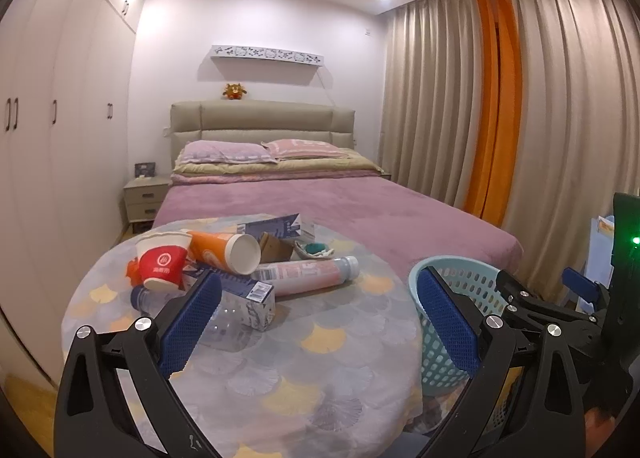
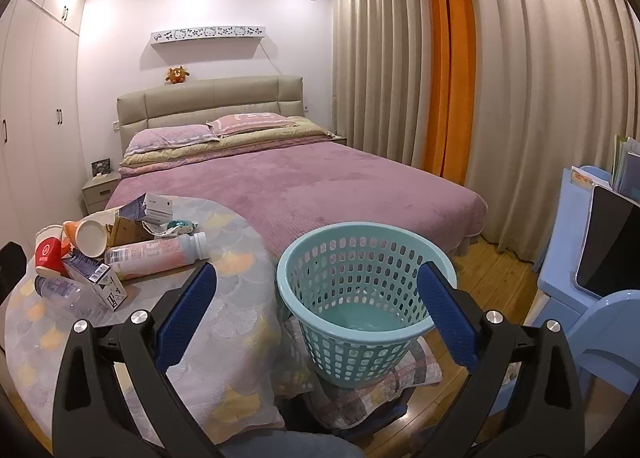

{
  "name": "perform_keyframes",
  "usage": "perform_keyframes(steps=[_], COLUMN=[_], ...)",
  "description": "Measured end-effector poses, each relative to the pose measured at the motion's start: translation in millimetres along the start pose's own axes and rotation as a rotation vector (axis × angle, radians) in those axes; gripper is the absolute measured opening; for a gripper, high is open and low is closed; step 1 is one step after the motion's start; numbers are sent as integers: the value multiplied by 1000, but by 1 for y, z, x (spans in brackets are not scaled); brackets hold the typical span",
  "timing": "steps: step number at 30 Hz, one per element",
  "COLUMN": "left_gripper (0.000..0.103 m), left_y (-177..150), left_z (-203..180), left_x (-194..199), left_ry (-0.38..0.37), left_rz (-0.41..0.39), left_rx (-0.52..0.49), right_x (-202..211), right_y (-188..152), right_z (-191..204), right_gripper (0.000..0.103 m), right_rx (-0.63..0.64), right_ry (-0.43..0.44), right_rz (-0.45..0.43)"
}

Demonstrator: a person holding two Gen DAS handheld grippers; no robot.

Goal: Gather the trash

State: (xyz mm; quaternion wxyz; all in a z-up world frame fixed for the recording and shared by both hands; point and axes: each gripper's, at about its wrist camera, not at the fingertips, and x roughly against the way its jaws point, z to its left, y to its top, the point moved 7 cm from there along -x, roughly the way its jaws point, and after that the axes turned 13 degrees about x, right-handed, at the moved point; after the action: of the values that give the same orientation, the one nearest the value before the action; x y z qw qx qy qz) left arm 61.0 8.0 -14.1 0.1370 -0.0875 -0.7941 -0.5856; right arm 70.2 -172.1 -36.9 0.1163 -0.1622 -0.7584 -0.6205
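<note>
A pile of trash lies on the round table (image 1: 304, 370): a red paper cup (image 1: 162, 264), an orange cup (image 1: 224, 252) on its side, a pink bottle (image 1: 308, 274), a blue carton (image 1: 248, 296) and a clear plastic bottle (image 1: 228, 326). The empty teal basket (image 2: 360, 298) stands right of the table on a cushion. My left gripper (image 1: 320, 322) is open and empty above the table, just short of the pile. My right gripper (image 2: 316, 318) is open and empty over the basket's near rim. The pile also shows in the right wrist view, with the pink bottle (image 2: 160, 254) nearest.
A bed with a purple cover (image 2: 320, 186) lies behind the table. Beige and orange curtains (image 2: 460, 78) hang on the right. A blue child's chair and desk (image 2: 592, 298) stand at the right. Wardrobes (image 1: 48, 138) line the left wall.
</note>
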Motion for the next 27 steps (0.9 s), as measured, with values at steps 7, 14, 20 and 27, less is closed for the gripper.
perform_keyframes(steps=[7, 14, 20, 27], left_gripper=[95, 95, 95, 95], left_y=[0, 0, 0, -1], left_z=[2, 4, 5, 5], left_x=[0, -1, -1, -1], left_ry=[0, 0, 0, 0], left_rz=[-1, 0, 1, -1], left_rx=[4, 7, 8, 6], right_x=[2, 1, 2, 2], right_y=[-1, 1, 1, 2], right_z=[0, 2, 5, 6], right_gripper=[95, 95, 95, 95], right_rx=[0, 9, 13, 16], right_ry=[3, 5, 9, 11], right_rz=[-1, -2, -1, 0])
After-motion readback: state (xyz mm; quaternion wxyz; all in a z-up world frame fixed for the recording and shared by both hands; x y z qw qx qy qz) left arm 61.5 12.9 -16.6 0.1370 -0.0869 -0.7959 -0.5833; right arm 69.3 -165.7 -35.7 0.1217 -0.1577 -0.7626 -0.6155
